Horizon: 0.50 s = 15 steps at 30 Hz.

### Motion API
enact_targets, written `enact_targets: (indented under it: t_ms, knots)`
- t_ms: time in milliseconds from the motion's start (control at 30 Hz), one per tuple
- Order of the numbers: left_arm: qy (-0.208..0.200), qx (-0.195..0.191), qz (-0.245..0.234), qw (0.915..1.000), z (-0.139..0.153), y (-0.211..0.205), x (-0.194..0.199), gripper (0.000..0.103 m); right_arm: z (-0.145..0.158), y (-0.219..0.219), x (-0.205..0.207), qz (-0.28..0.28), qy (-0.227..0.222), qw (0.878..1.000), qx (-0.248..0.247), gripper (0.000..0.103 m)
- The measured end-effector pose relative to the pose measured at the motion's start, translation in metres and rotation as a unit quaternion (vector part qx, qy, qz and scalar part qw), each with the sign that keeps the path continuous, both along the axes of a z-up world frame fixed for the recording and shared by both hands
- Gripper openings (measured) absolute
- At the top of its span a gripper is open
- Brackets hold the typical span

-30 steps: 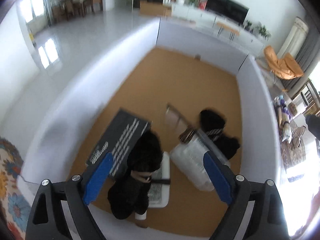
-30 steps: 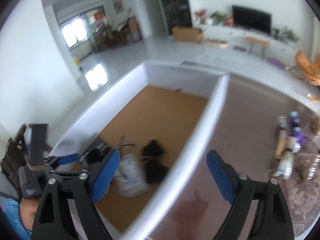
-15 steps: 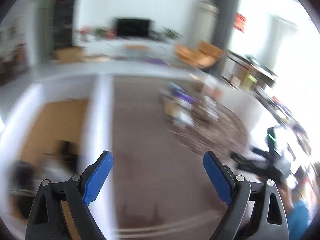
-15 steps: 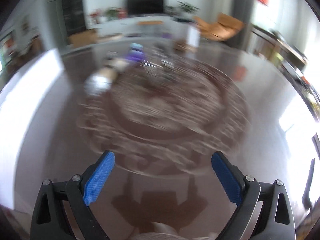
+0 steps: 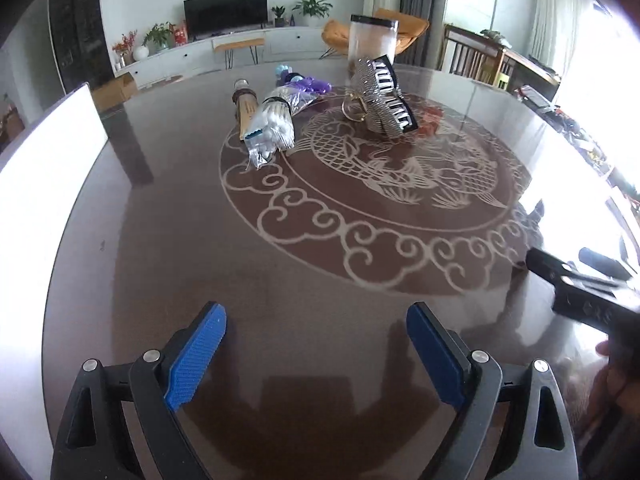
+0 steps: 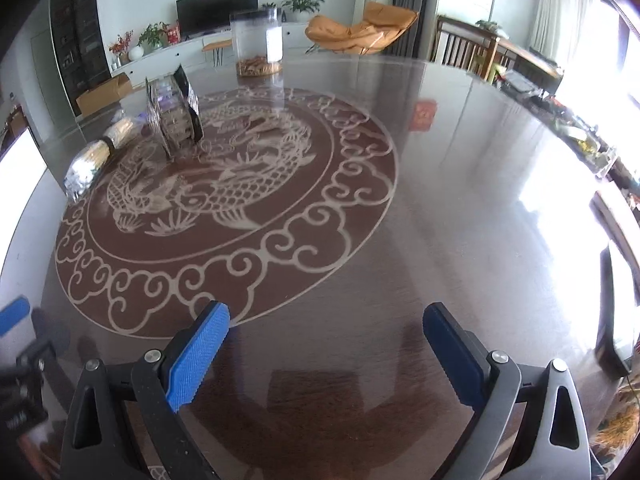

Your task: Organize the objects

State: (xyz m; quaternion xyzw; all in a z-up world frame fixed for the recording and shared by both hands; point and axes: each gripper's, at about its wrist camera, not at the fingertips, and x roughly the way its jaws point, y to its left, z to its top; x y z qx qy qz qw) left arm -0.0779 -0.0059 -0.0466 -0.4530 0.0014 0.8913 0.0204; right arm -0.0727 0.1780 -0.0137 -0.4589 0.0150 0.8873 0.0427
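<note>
Left wrist view: a round dark-brown table [image 5: 168, 240] with a pale fish-and-cloud medallion [image 5: 372, 200] fills the frame. A white panel [image 5: 44, 160] stands at its left edge. On the far side stands a clear cylindrical container [image 5: 372, 44], and just in front of it a bundle of black-and-white hair claw clips [image 5: 382, 96]. To their left lie a bag of cotton swabs [image 5: 270, 128], a tube of wooden sticks [image 5: 245, 110] beside it, and purple items [image 5: 308, 84] behind. The left gripper [image 5: 316, 354] hangs over the bare near tabletop, released and grasping nothing. In the right wrist view the right gripper [image 6: 326, 354] is likewise spread and empty.
</note>
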Motion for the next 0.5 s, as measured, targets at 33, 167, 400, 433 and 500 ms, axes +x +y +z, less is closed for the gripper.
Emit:
enact_targets:
  t_ms: [33,167,400,433,500]
  knots:
    - [-0.001,-0.008,0.006,1.0,-0.0055,-0.0002,-0.0002,0.092,-0.0008,0.0001,-0.0015,-0.001,0.0,1.0,-0.001,0.1]
    - [-0.001,-0.013,0.017,0.9998,-0.0091,0.0036,-0.0021,0.1,-0.0026,0.0002,-0.0028,-0.002,-0.001,1.0,-0.001,0.103]
    - [-0.003,-0.011,0.018,0.9998,-0.0101,0.0027,-0.0007,0.103,-0.0029,0.0007,-0.003,-0.002,-0.001,1.0,-0.001,0.103]
    - [-0.003,-0.011,0.019,0.9998,-0.01,0.0028,-0.0005,0.103,-0.0032,0.0009,-0.0035,-0.002,-0.001,1.0,-0.001,0.103]
    - [-0.003,-0.012,0.019,0.9997,-0.0098,0.0027,-0.0008,0.103,-0.0028,0.0008,-0.0031,-0.001,-0.001,1.0,-0.001,0.103]
